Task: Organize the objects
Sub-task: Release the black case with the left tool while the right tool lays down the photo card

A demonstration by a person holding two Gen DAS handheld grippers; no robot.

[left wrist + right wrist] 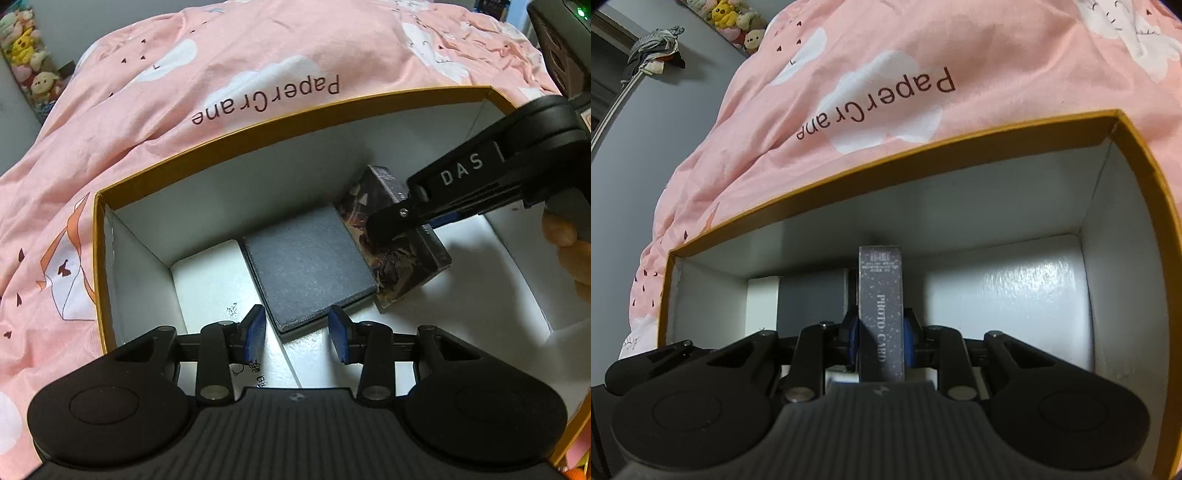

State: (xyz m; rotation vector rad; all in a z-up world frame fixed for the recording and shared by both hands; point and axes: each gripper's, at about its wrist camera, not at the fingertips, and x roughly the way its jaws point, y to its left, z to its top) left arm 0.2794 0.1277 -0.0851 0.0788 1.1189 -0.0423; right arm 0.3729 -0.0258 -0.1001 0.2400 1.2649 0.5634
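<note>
The light in the room is soft and rather dim, coming from above. The white floor of the box (pixel 480 295) shines with pale glare, and the right tool (pixel 391 229) throws a dark shadow on it. The pink bed cover (pixel 997 55) looks evenly lit. Both views bend strongly at the edges, with dark corners. The black tool bodies up close are a little soft; the print on the cover stays sharp.
</note>
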